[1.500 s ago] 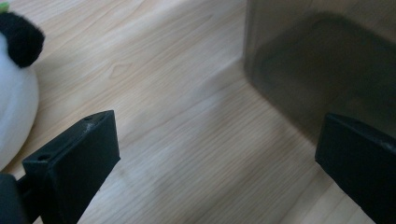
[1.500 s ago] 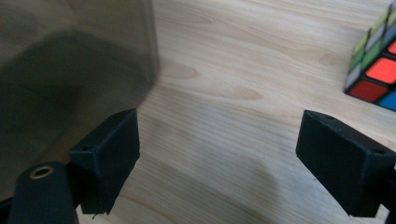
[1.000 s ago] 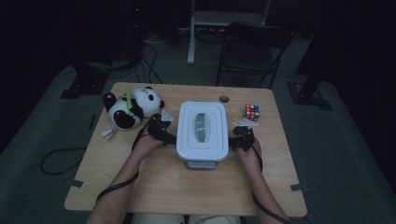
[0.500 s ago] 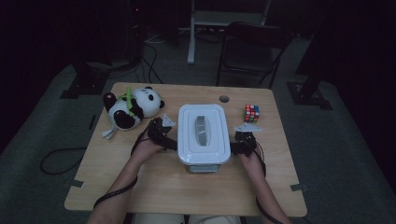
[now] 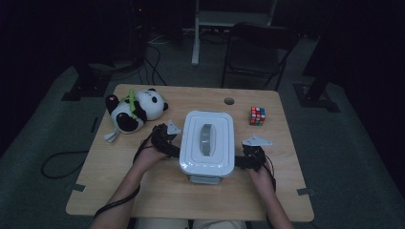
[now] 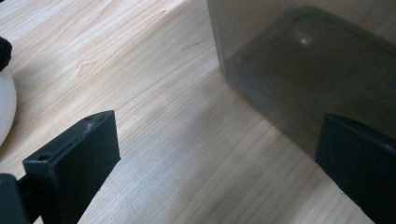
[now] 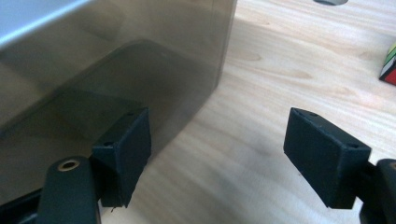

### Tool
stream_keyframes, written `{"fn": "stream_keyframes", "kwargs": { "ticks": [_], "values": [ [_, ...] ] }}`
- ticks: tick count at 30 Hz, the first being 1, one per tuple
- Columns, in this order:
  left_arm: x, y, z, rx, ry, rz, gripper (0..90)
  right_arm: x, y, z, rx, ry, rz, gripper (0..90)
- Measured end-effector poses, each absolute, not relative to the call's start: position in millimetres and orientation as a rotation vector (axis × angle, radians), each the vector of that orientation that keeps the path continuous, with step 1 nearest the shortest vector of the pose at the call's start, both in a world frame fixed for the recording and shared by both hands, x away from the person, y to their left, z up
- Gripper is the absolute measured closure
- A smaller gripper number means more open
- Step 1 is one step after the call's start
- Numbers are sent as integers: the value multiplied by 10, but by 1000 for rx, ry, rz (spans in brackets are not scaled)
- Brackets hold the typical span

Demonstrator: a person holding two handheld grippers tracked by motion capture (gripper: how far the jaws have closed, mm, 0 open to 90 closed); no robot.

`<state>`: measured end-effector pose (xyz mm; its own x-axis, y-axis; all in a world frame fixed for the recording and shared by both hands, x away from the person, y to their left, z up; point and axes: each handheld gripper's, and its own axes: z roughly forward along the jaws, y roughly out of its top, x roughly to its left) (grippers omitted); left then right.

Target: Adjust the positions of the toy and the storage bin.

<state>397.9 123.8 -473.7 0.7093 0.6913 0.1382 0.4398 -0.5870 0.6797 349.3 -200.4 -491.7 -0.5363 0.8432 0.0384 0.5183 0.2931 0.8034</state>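
Observation:
A white lidded storage box (image 5: 207, 143) with a grey handle stands mid-table. My left gripper (image 5: 172, 148) lies against its left side and my right gripper (image 5: 246, 160) against its right side, each in a hand. In the left gripper view the left gripper (image 6: 215, 154) is open over bare wood, its right jaw in front of the box's translucent wall (image 6: 303, 70). In the right gripper view the right gripper (image 7: 215, 149) is also open, its left jaw close beside the box wall (image 7: 116, 60). Nothing sits between either pair of jaws.
A plush panda (image 5: 133, 110) lies at the table's back left, its white edge (image 6: 4, 98) visible past my left jaw. A Rubik's cube (image 5: 257, 116) sits at the back right, and a cable hole (image 5: 229, 101) lies behind the box. A chair stands beyond the table (image 5: 119, 191).
Both hands have slid along the box's sides toward the person. The box now sits slightly nearer the front edge than before.

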Motion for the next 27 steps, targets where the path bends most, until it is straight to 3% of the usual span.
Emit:
{"fn": "stream_keyframes", "kwargs": {
  "ticks": [27],
  "values": [
    [3696,1195,-4741,2295,800,499,6,3000,-2099,-4905,1230,2164,1211,228]
  ]
}}
